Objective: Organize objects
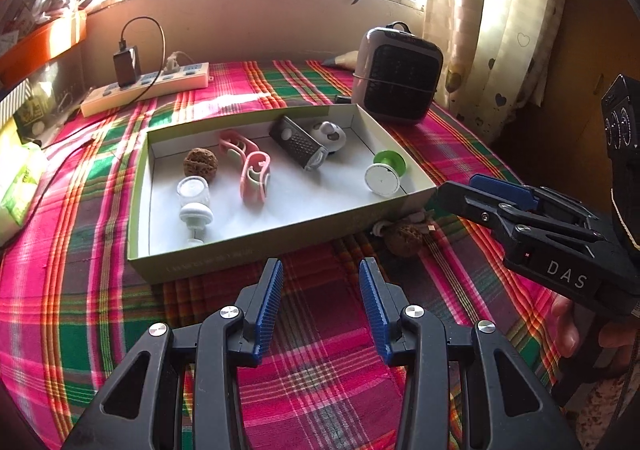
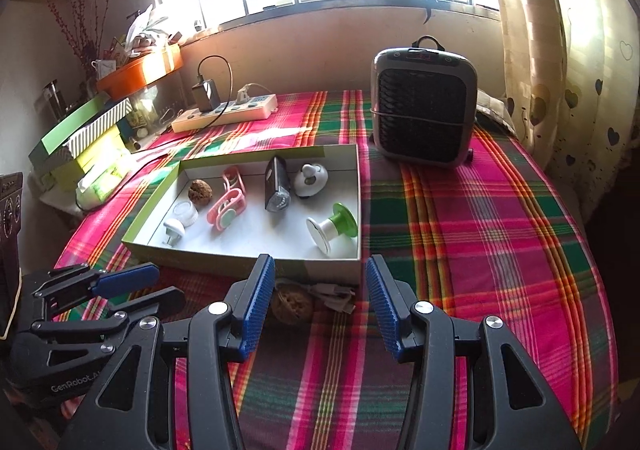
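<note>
Left wrist view: my left gripper point(image 1: 320, 306) hovers over the plaid cloth point(image 1: 320, 382) of the surface with its blue pads apart and nothing between them. Directly ahead, at 12 o'clock, lies the shallow open box point(image 1: 256, 250), white inside. Within it I see a brown walnut-like ball point(image 1: 200, 164) at 10 o'clock, a clear round jar point(image 1: 193, 190) just below it, a white plug-shaped piece point(image 1: 196, 216) nearest the front wall, two pink clips point(image 1: 244, 162) at the centre, a dark grater-like tool point(image 1: 298, 144) tilted toward the back, a white rounded object point(image 1: 330, 134) at 1 o'clock and a green-and-white spool point(image 1: 385, 172) at 3 o'clock. Outside the box, just off its front right corner, a second brown ball point(image 1: 404, 240) rests on the cloth beside a small pale bundle point(image 1: 400, 224). My right gripper point(image 1: 472, 194) enters from 3 o'clock, near that corner; from this side I cannot judge its gap. Right wrist view: my right gripper point(image 2: 320, 298) has its pads apart and empty; the loose ball point(image 2: 291, 304) lies on the cloth between and just beyond them, touching neither. The box front wall point(image 2: 224, 262) stands immediately behind it. A dark heater point(image 2: 424, 110) stands at 1 o'clock, a power strip point(image 2: 226, 112) at 11 o'clock.
</note>
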`<state>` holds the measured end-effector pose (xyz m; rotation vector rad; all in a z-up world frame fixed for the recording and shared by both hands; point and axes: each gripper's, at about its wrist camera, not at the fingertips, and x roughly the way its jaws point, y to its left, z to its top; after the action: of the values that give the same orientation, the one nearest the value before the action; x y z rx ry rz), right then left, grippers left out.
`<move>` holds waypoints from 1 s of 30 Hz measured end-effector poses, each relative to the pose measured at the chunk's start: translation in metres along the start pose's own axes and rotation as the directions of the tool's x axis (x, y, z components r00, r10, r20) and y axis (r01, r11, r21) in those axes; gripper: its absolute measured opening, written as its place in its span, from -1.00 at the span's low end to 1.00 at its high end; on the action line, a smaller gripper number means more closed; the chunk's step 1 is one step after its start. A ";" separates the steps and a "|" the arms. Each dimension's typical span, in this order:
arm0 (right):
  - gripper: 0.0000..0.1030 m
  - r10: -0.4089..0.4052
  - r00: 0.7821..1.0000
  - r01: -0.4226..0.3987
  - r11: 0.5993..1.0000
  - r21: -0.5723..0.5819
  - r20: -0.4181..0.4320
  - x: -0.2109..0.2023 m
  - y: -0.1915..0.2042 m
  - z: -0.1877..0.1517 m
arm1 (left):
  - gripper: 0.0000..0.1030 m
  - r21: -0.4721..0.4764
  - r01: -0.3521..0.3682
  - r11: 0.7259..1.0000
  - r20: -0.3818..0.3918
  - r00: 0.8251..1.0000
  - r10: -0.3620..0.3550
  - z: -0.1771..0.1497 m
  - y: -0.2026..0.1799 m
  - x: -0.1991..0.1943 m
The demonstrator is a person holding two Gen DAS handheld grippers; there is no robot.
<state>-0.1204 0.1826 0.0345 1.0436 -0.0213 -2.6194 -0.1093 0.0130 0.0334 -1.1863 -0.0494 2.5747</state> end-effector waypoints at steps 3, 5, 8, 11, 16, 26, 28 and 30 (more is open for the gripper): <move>-0.03 -0.010 1.000 0.010 1.000 0.022 -0.006 -0.002 -0.008 -0.007 | -0.25 0.012 0.025 1.000 -0.020 0.999 -0.025 -0.003 -0.006 0.005; 0.08 -0.023 1.000 0.023 0.999 0.032 -0.014 -0.002 -0.013 -0.012 | -0.25 0.015 0.050 0.999 -0.029 0.998 -0.050 -0.004 -0.010 0.009; 0.10 -0.039 0.999 0.040 0.999 0.033 -0.022 -0.003 -0.018 -0.016 | -0.25 0.020 0.077 0.997 -0.050 0.996 -0.076 -0.004 -0.018 0.015; 0.10 -0.049 0.999 0.050 0.998 0.041 -0.023 -0.005 -0.025 -0.019 | -0.25 0.030 0.098 0.995 -0.072 0.993 -0.096 -0.004 -0.024 0.023; 0.10 -0.059 0.998 0.061 0.996 0.069 -0.028 -0.007 -0.039 -0.024 | -0.19 0.018 0.133 0.991 -0.089 0.987 -0.131 0.000 -0.033 0.035; 0.10 -0.049 0.998 0.052 0.994 0.100 -0.042 -0.002 -0.054 -0.027 | -0.18 0.014 0.121 0.993 -0.108 0.987 -0.119 0.011 -0.048 0.055; 0.10 -0.045 0.998 0.049 0.994 0.101 -0.046 -0.001 -0.055 -0.027 | -0.18 0.020 0.108 0.994 -0.106 0.989 -0.105 0.014 -0.052 0.058; 0.10 -0.035 0.998 0.041 0.994 0.106 -0.051 0.001 -0.057 -0.027 | -0.18 0.021 0.099 0.995 -0.106 0.990 -0.096 0.017 -0.054 0.062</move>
<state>-0.1189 0.2389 0.0063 1.1550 -0.1327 -2.6508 -0.1459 0.0838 0.0079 -1.2747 -0.0498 2.4185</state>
